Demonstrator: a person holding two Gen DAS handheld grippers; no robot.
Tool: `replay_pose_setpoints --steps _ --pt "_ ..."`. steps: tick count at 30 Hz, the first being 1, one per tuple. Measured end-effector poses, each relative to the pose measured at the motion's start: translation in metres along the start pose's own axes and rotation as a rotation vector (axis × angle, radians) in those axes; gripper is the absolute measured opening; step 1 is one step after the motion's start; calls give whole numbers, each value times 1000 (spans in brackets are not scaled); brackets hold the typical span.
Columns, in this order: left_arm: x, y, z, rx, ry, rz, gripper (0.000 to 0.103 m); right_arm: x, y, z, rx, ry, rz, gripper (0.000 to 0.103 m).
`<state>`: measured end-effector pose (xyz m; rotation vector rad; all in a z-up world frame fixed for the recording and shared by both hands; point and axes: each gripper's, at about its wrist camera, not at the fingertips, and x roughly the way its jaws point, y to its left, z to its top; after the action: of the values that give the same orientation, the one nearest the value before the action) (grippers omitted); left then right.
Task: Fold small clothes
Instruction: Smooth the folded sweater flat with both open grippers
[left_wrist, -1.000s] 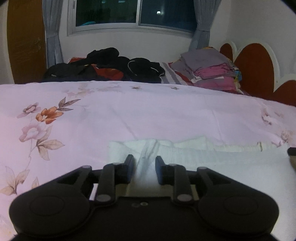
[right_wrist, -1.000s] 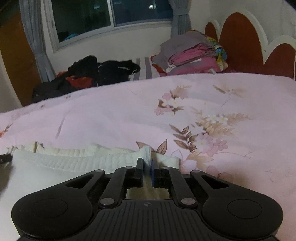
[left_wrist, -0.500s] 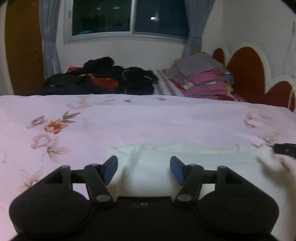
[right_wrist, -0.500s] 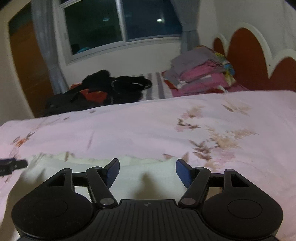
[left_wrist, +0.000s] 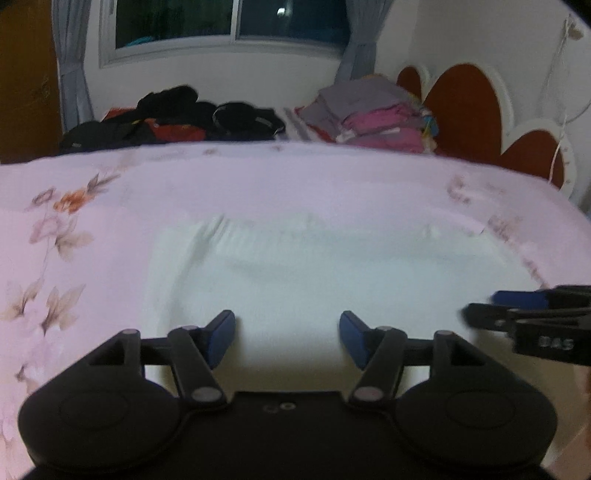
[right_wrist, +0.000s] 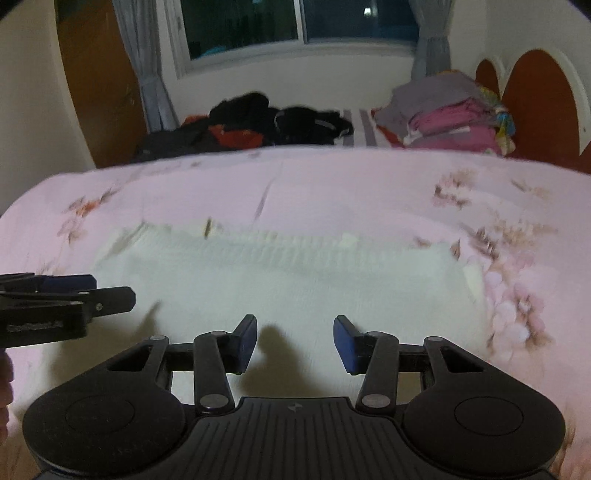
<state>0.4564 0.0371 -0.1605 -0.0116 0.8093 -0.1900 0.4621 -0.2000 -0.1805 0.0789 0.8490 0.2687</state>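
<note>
Left wrist: white garment (left_wrist: 332, 273) flat on floral bedspread (left_wrist: 92, 206), both tools agape.

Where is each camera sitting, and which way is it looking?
Left wrist view: sits on the left gripper, looking forward over the white garment on the pink floral bedspread toward the window; shows its own open fingers and the right gripper entering from the right.
Right wrist view: sits on the right gripper, facing the same way; shows its open fingers and the left gripper entering from the left.
Both share the garment, bedspread, window, dark clothes pile and folded stack.
</note>
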Motion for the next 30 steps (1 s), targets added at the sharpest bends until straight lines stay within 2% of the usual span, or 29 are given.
replay_pose_setpoints --steps 3,7,11,15,17,22,30 --pt "1 11 -11 -4 -3 16 61 -1 -5 -15 -49 13 -51 47" --pt "-6 10 -16 25 -8 31 61 -9 -27 -26 -14 6 -104 47" --pt "-19 8 -16 4 -2 43 61 -23 -32 -26 45 -7 -78 47" --pt "-31 6 -24 -2 19 39 62 -28 -19 -36 7 8 -50 47" --pt "-28 5 -31 18 58 41 62 -23 -17 -42 -12 16 -64 47" --pt "-30 11 -35 1 74 37 62 -34 -11 -41 17 3 -46 47" --pt "-42 20 -38 -37 101 14 65 -45 -1 -59 25 59 -96 47"
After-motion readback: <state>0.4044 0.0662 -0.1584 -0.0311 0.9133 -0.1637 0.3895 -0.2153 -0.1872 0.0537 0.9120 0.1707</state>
